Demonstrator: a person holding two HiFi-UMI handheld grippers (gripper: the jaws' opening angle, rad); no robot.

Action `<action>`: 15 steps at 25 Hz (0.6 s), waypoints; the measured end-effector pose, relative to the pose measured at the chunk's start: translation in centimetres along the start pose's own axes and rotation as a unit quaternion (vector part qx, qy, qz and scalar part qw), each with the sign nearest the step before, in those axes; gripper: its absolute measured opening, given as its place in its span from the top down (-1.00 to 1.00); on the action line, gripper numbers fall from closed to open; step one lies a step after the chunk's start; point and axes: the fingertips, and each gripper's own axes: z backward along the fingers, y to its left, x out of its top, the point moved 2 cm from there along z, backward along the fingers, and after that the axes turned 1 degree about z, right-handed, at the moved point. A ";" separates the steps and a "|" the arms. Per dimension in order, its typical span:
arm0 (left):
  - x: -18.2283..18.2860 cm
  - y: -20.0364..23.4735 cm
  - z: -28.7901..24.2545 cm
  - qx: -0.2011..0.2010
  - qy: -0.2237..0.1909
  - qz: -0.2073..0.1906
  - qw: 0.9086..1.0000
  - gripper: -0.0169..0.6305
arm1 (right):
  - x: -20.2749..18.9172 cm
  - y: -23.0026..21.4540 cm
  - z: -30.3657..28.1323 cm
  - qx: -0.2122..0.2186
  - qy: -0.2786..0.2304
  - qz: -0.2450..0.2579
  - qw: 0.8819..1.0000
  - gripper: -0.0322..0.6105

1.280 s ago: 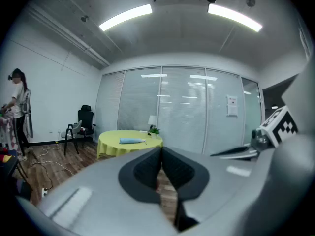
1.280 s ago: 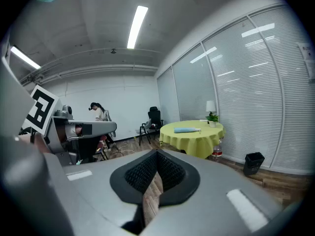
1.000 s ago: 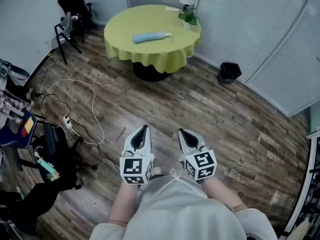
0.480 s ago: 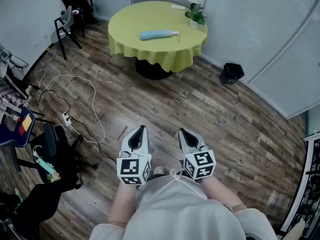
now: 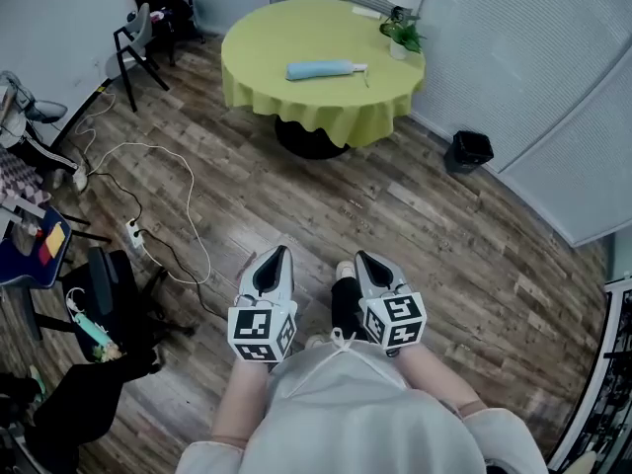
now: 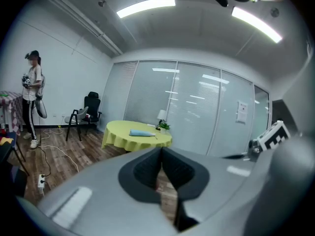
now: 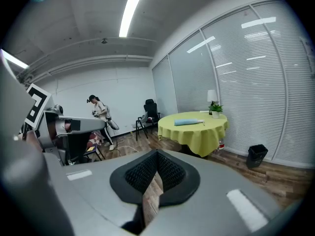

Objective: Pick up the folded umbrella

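The left gripper (image 5: 279, 253) is fully closed. In the left gripper view its two dark pads meet at the tip (image 6: 161, 149) and there is nothing between them. The right gripper (image 5: 361, 258) is closed in the same way: in the right gripper view its pads touch each other at the tip (image 7: 157, 152) and it holds nothing. Both grippers are side by side in front of the person's body, above the wooden floor (image 5: 415, 225), and both point toward the round table (image 5: 259, 85), which is well apart from them.

The folded umbrella (image 5: 321, 69) is light blue and lies flat on the yellow cloth (image 5: 296, 107) of this table, near its middle. In the head view its long axis runs from left to right. The thicker part is at the left, and the narrower end points right, toward the potted plant (image 5: 403, 36) at the table's edge. Neither gripper touches the umbrella.
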 end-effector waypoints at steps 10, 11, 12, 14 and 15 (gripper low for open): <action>3.5 2.4 -12.3 0.054 0.014 -0.036 0.998 0.93 | 5.9 -8.8 -10.2 0.027 0.000 -0.004 1.000 0.90; 4.2 2.3 -13.9 0.056 0.013 -0.039 0.998 0.93 | 6.8 -9.9 -11.3 0.031 -0.001 -0.003 1.000 0.90; 4.8 2.1 -15.6 0.056 0.012 -0.041 0.998 0.93 | 7.7 -11.1 -12.5 0.036 -0.002 -0.001 0.999 0.90; 5.9 1.8 -19.2 0.054 0.011 -0.043 0.998 0.93 | 9.2 -13.6 -14.8 0.044 0.000 0.002 0.999 0.90; 6.3 1.6 -21.1 0.053 0.011 -0.042 0.998 0.93 | 9.7 -14.9 -15.9 0.046 0.002 0.003 0.999 0.90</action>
